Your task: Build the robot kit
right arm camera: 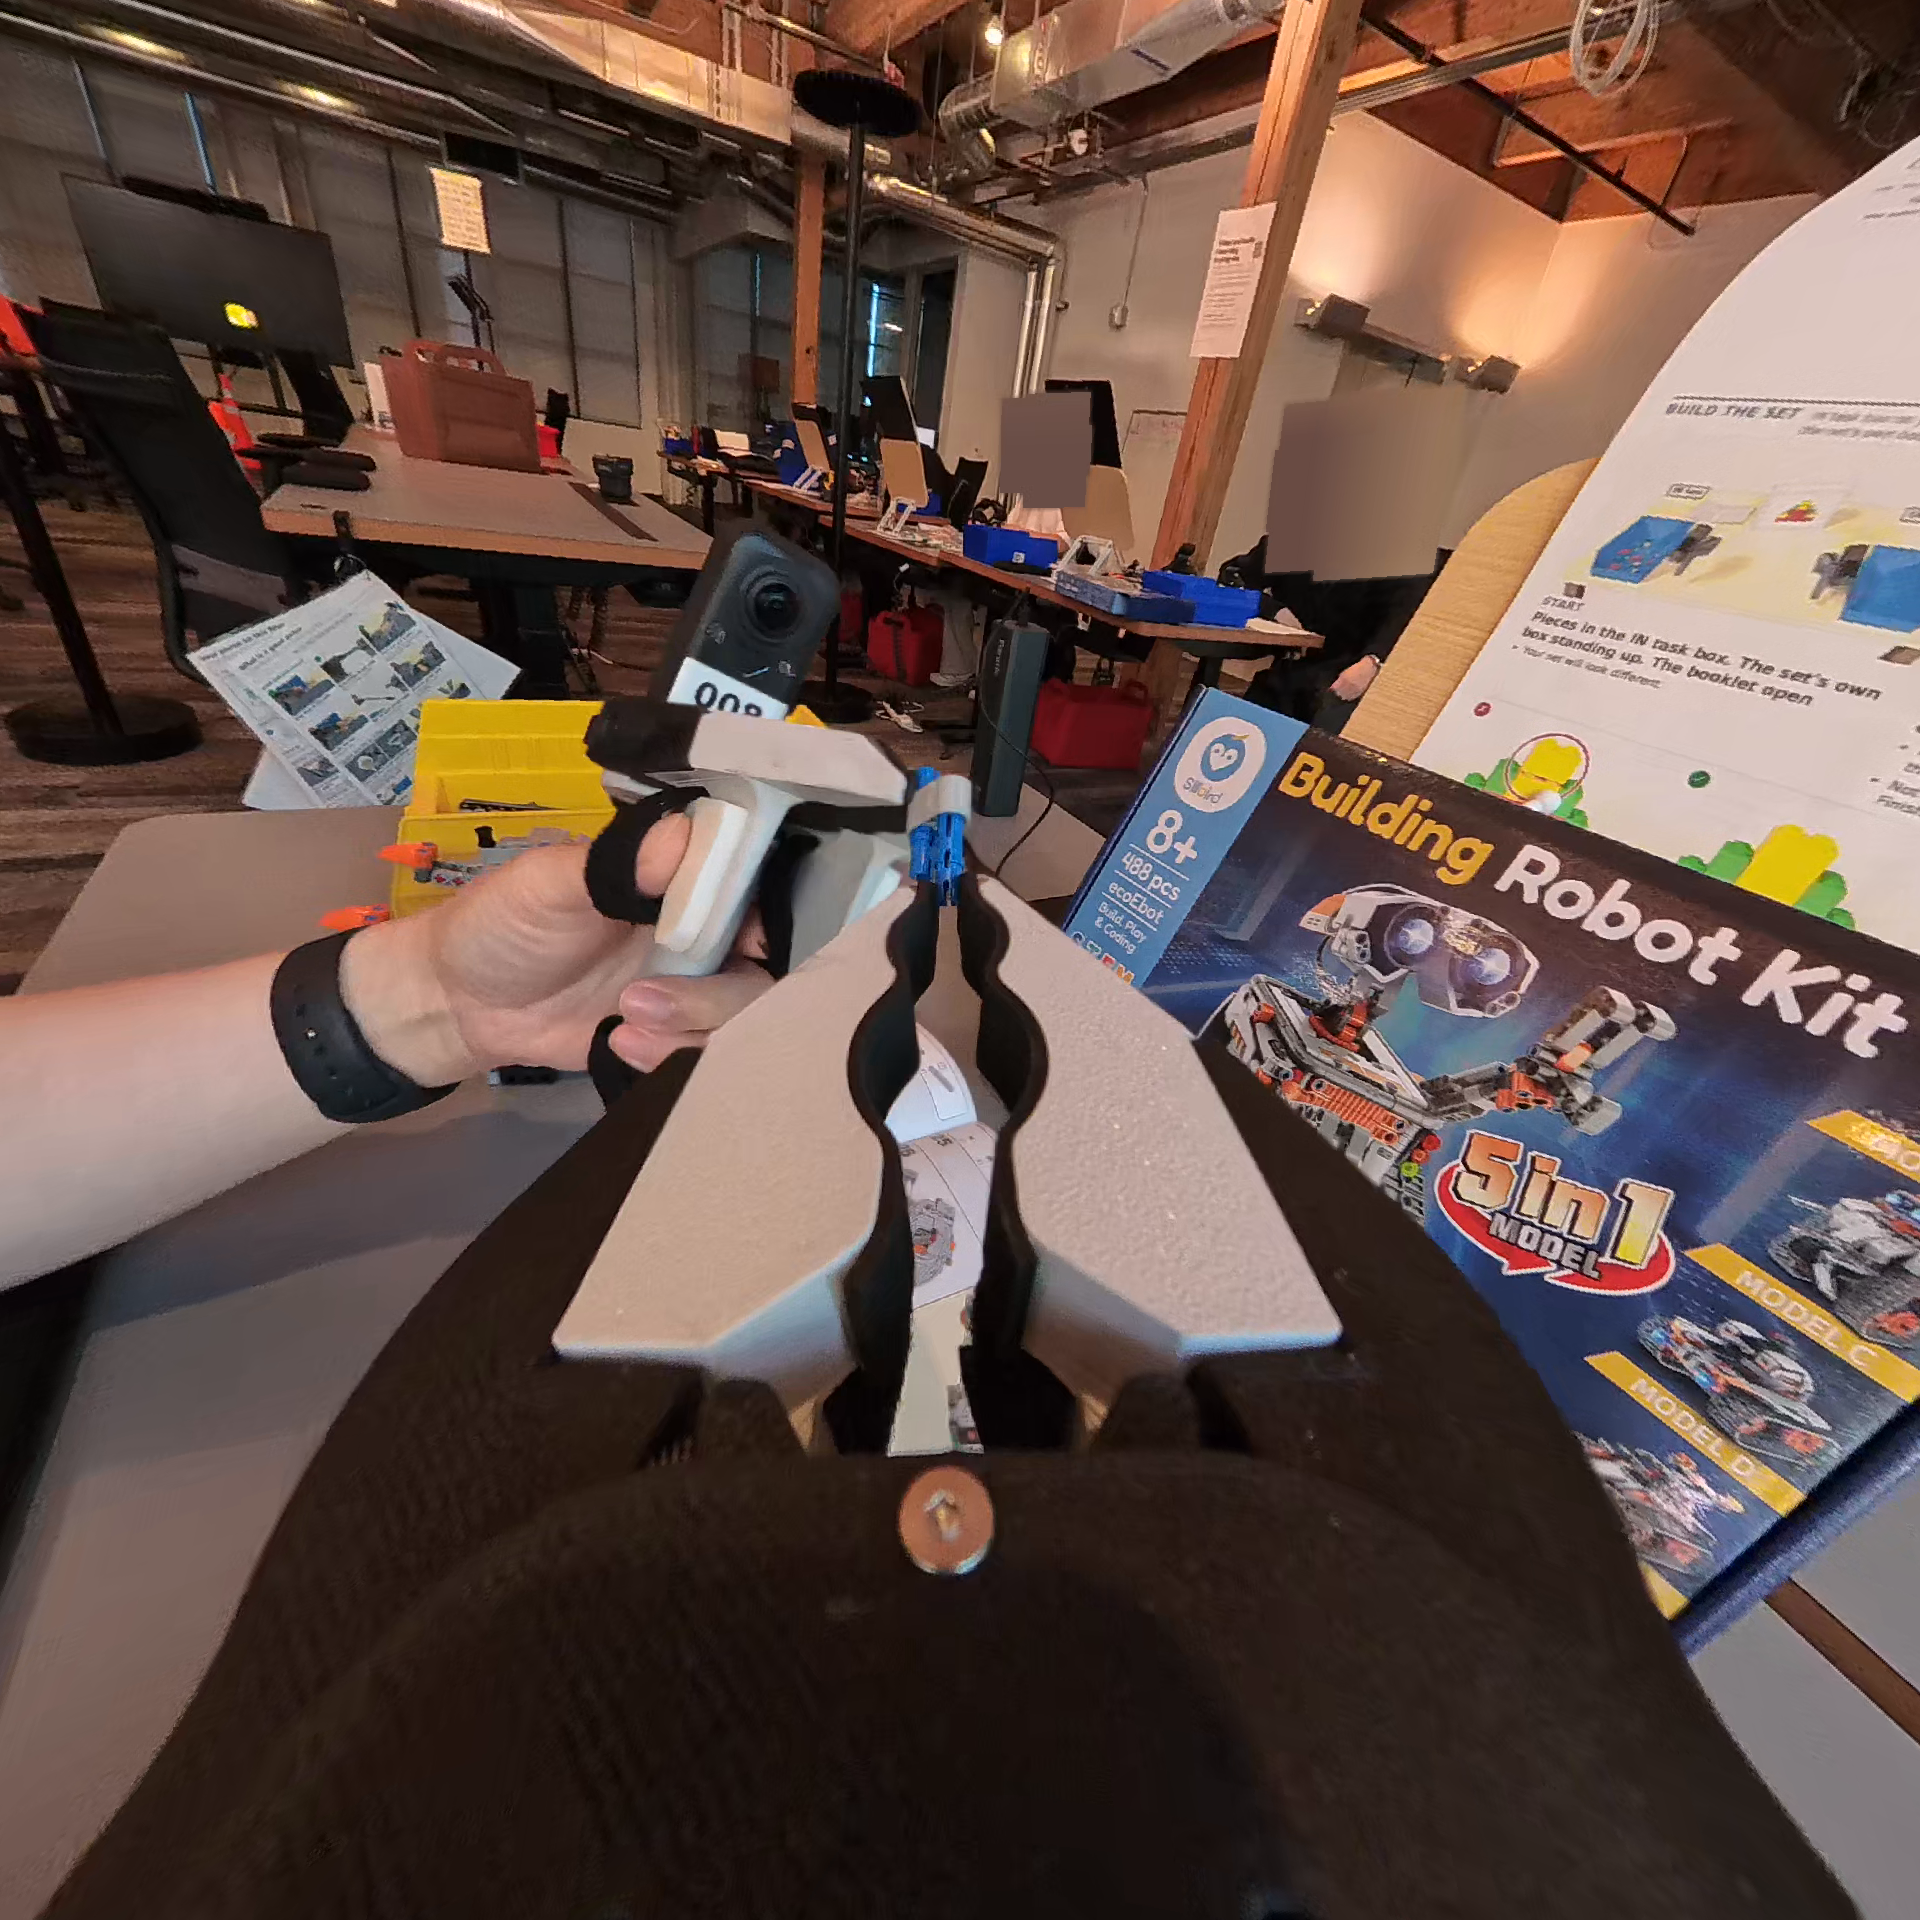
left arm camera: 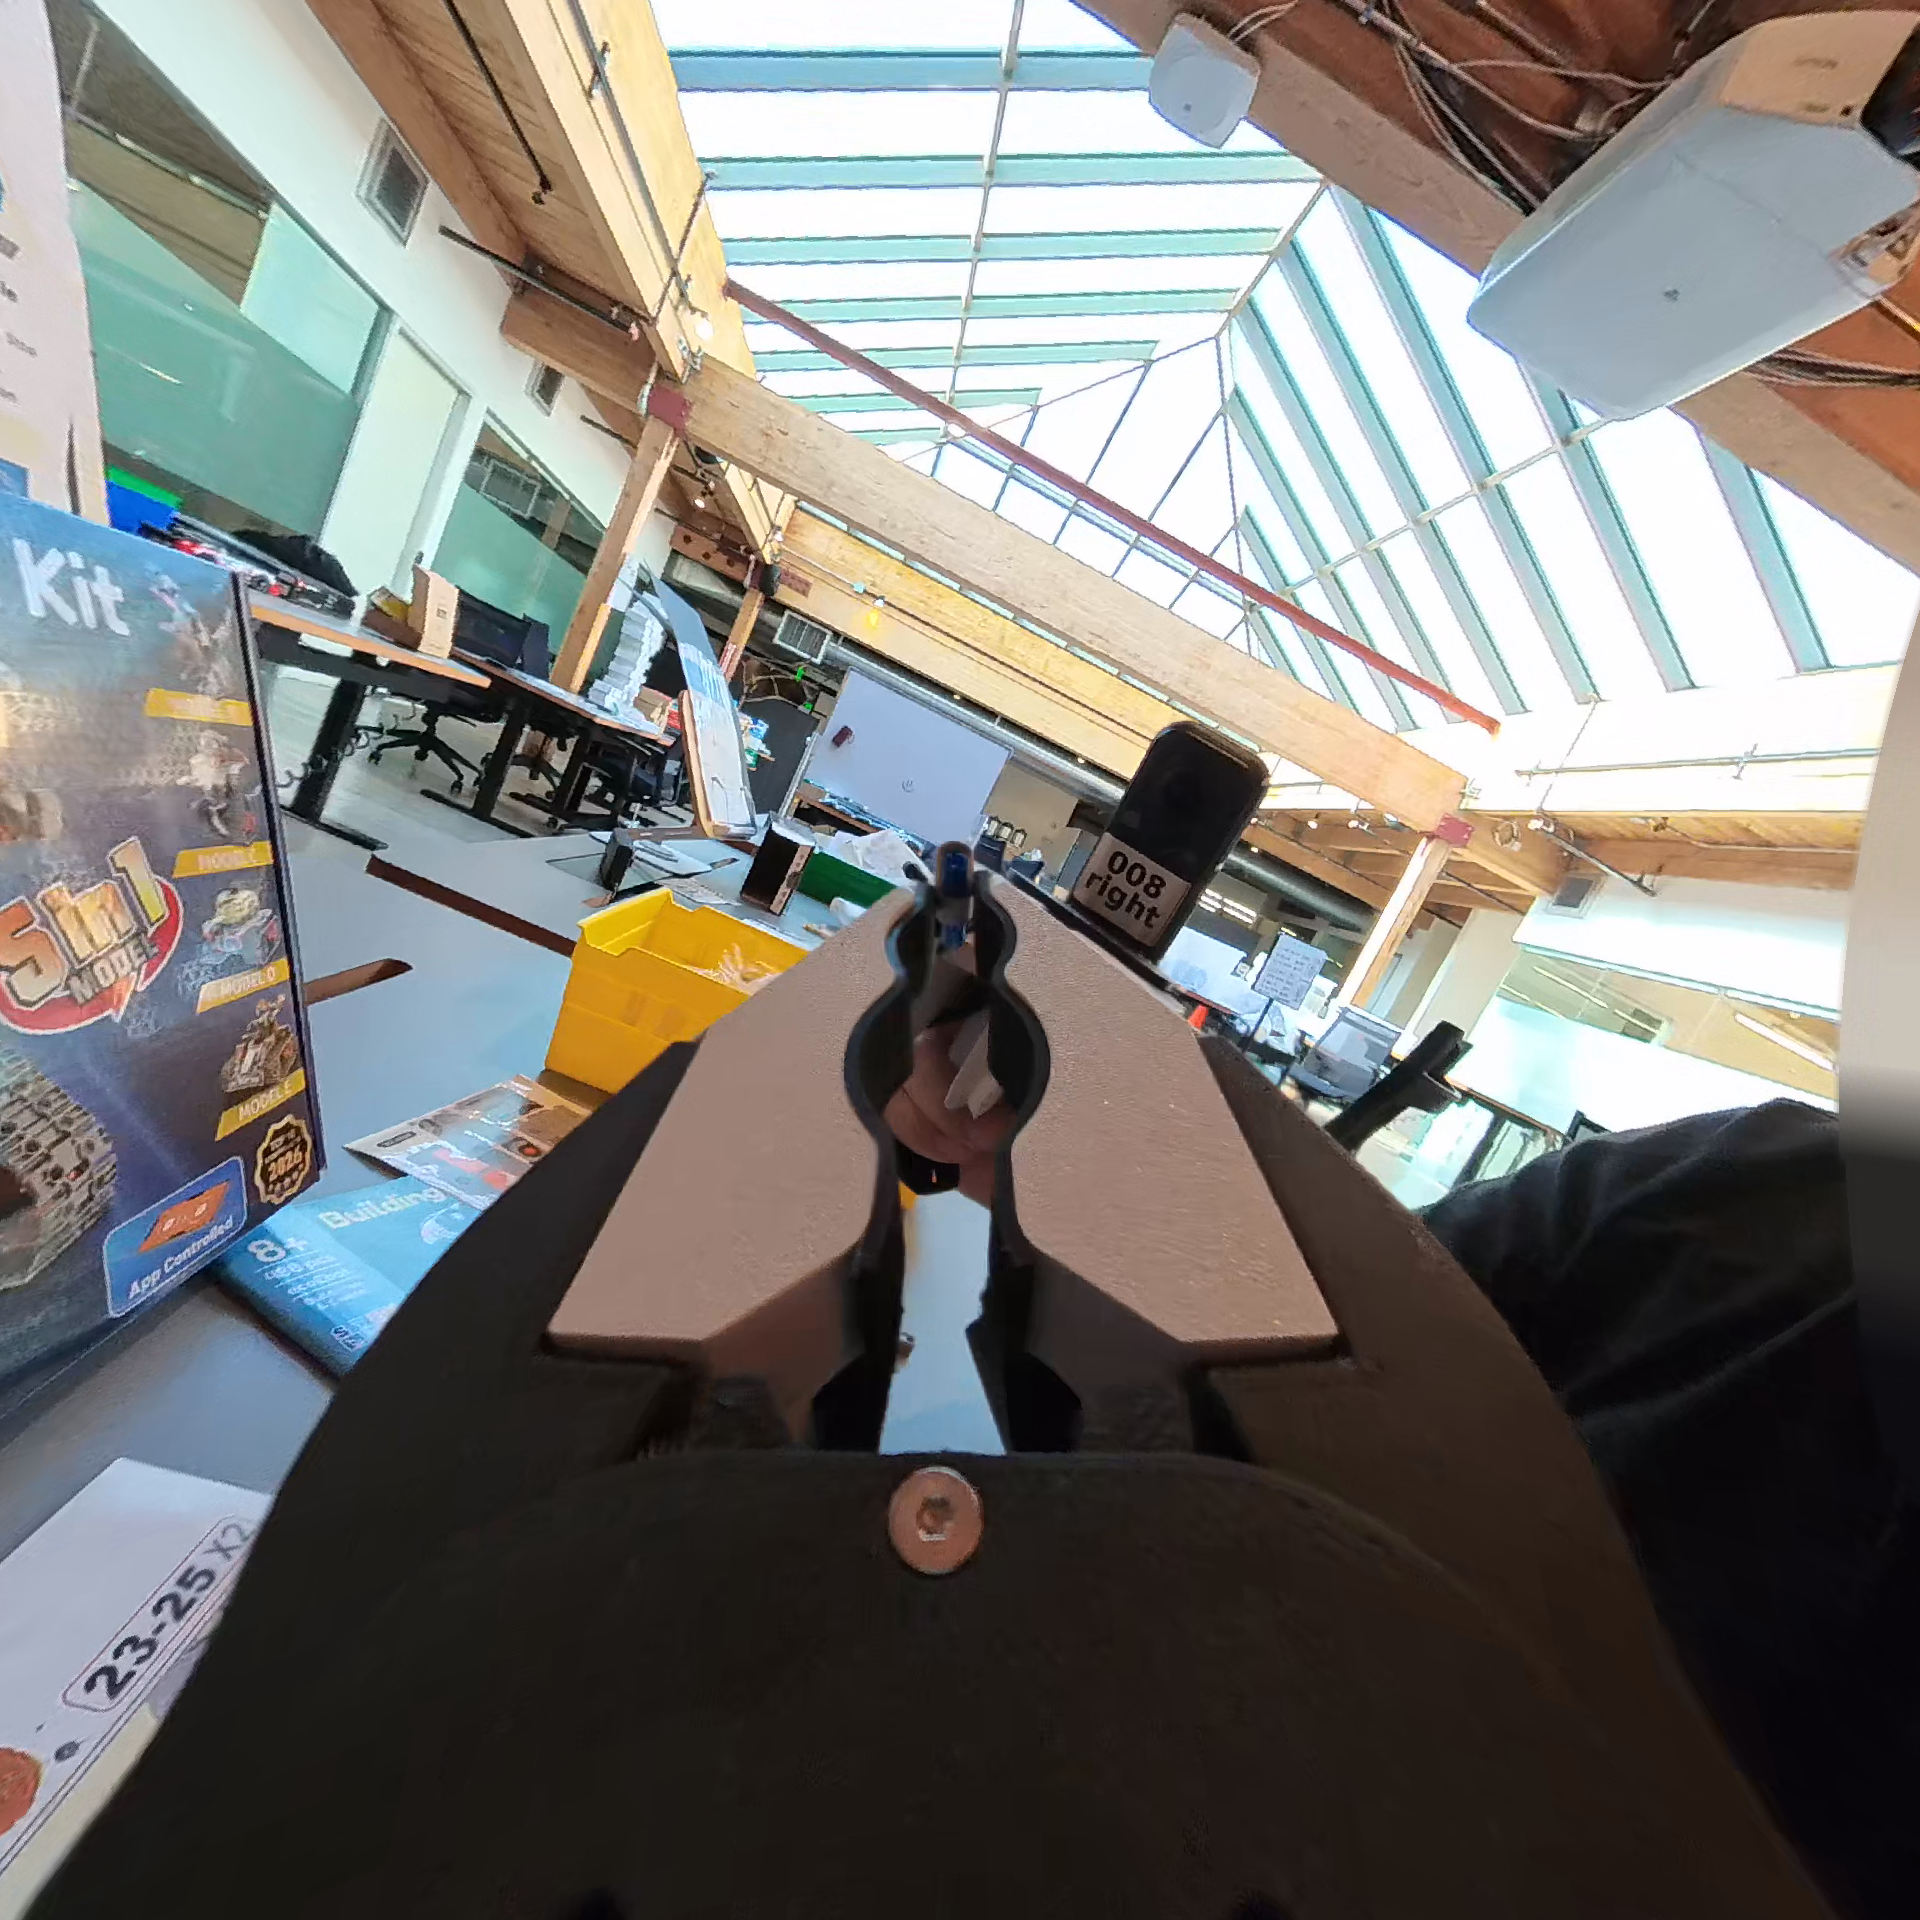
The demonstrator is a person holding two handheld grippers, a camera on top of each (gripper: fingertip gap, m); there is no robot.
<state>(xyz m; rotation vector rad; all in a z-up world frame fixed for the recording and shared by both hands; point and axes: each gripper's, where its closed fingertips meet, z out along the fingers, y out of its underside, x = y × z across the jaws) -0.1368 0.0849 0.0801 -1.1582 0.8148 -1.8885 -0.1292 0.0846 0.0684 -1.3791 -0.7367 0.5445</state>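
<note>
Your right tool [right arm camera: 940,883] pinches the blue pin [right arm camera: 935,854] upright at its tips. Your left tool [left arm camera: 951,894], pressed together on the pin's grey connector [right arm camera: 943,800], meets it from the left.

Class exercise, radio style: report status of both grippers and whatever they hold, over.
Left gripper and right gripper shut tip to tip on one small blue connector piece, held above the table. Yellow parts bin behind, robot kit box alongside.

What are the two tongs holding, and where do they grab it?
Both tongs pinch one small blue and grey building piece. The right tongs grip its lower blue end at their tips. The left tongs hold the other end, the grey part, at their tips.
</note>
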